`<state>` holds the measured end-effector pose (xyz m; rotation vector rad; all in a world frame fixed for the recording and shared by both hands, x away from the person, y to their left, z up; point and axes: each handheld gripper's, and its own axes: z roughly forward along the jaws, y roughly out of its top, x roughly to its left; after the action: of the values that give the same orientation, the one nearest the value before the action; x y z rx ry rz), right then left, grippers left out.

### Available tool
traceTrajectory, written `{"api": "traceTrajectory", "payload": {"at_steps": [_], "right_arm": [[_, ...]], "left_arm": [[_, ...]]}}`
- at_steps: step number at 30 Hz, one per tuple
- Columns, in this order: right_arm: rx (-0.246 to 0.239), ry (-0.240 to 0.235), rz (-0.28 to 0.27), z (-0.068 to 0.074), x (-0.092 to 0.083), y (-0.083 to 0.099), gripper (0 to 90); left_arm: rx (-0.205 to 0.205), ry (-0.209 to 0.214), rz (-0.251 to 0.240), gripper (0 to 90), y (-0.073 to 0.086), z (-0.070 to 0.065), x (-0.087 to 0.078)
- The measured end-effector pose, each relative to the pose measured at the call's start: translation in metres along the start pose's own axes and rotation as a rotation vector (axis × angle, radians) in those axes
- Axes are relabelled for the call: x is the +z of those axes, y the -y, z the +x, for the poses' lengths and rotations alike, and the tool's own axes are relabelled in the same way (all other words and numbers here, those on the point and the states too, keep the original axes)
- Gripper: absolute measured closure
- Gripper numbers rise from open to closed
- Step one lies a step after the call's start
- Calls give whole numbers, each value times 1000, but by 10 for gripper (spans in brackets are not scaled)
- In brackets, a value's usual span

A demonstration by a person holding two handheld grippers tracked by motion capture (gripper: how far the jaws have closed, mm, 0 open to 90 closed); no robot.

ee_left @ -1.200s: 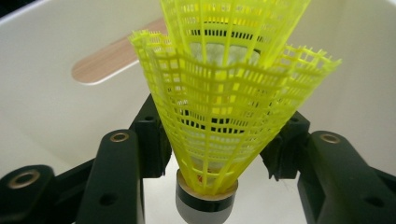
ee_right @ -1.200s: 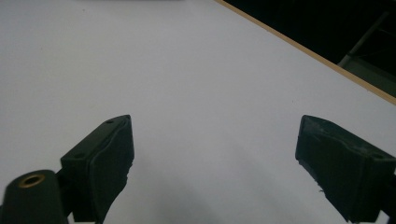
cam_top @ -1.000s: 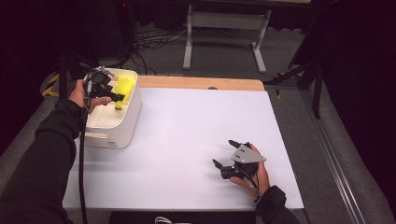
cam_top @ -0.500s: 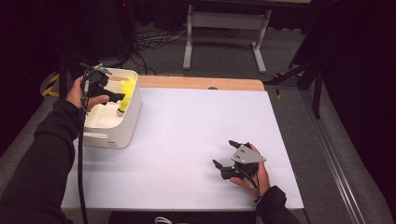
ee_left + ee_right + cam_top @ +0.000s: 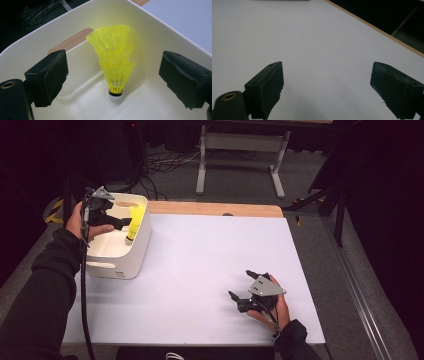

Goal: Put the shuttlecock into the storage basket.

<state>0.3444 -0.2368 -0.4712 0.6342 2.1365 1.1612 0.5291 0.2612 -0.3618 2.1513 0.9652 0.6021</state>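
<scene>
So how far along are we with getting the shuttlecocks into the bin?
Done: a stack of yellow shuttlecocks stands cork-down inside the cream bin. In hand: nothing; the left gripper has just been opening, its jaws wide and clear of the stack. The right gripper rests open on the white table. Left: apparently just withdrawing the left gripper.

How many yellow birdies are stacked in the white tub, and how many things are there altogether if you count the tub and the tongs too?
Yellow shuttlecocks, nested in one stack: 3
White tub: 1
Tongs: 2, the left tongs and the right tongs, both open
Total: 6
</scene>
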Motion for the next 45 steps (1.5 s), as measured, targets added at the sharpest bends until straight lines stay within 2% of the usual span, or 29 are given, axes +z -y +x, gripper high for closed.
{"api": "traceTrajectory", "payload": {"at_steps": [2,6,10,15,16,20,25,27,29,31,35,39,45], "right_arm": [[-1,1,2,0,0,0,121],[-3,2,-1,0,-1,0,121],[-2,6,-3,0,-3,0,121],[-6,12,-8,1,-5,-1,121],[-7,12,-9,1,-5,-1,121],[-3,16,-9,0,-5,-1,121],[-2,19,-10,0,-6,-1,121],[-2,19,-11,0,-6,-1,122],[0,20,-10,0,-6,-1,122],[-2,21,-9,0,-6,-2,122],[-1,21,-10,0,-7,-2,122],[-1,21,-11,1,-7,-2,122],[-1,21,-12,1,-7,-2,122]], "left_arm": [[13,-24,-6,100,-1,-4,-3],[35,-26,-18,107,-1,-9,-6],[48,-19,-51,107,-2,-14,-12],[64,-31,-97,111,-2,-21,-20],[72,-32,-124,114,-2,-24,-23],[84,-37,-153,114,-1,-28,-28],[87,-34,-197,121,0,-32,-35],[86,-45,-218,125,1,-34,-38],[83,-36,-229,122,3,-36,-40],[99,-43,-237,122,4,-38,-42],[85,-29,-276,122,6,-41,-48],[107,-23,-294,122,7,-47,-54],[117,-9,-319,117,9,-55,-57]]}}
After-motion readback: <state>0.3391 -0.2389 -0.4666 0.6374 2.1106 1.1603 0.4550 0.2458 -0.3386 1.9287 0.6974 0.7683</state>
